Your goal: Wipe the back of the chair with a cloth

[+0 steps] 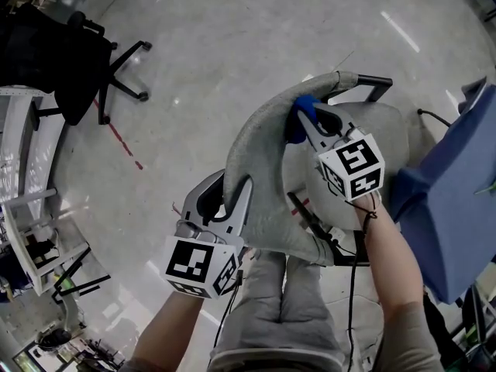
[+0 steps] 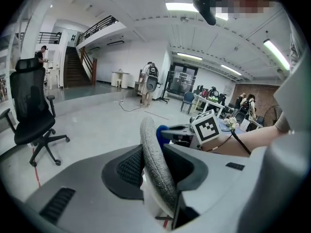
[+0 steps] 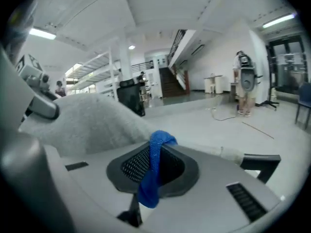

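Grey chair back (image 1: 263, 169), side edge clamped between left gripper (image 1: 226, 196) fingers (image 2: 194, 166), blue cloth (image 1: 304, 108) pinched by right gripper (image 1: 306, 122) fingers (image 3: 131, 166), at chair back's top edge.

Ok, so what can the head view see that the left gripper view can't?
Only the head view: the person's legs and left arm. Only the left gripper view: a staircase and ceiling lights. Both: the grey chair back, the blue cloth in the right gripper, and a black office chair.
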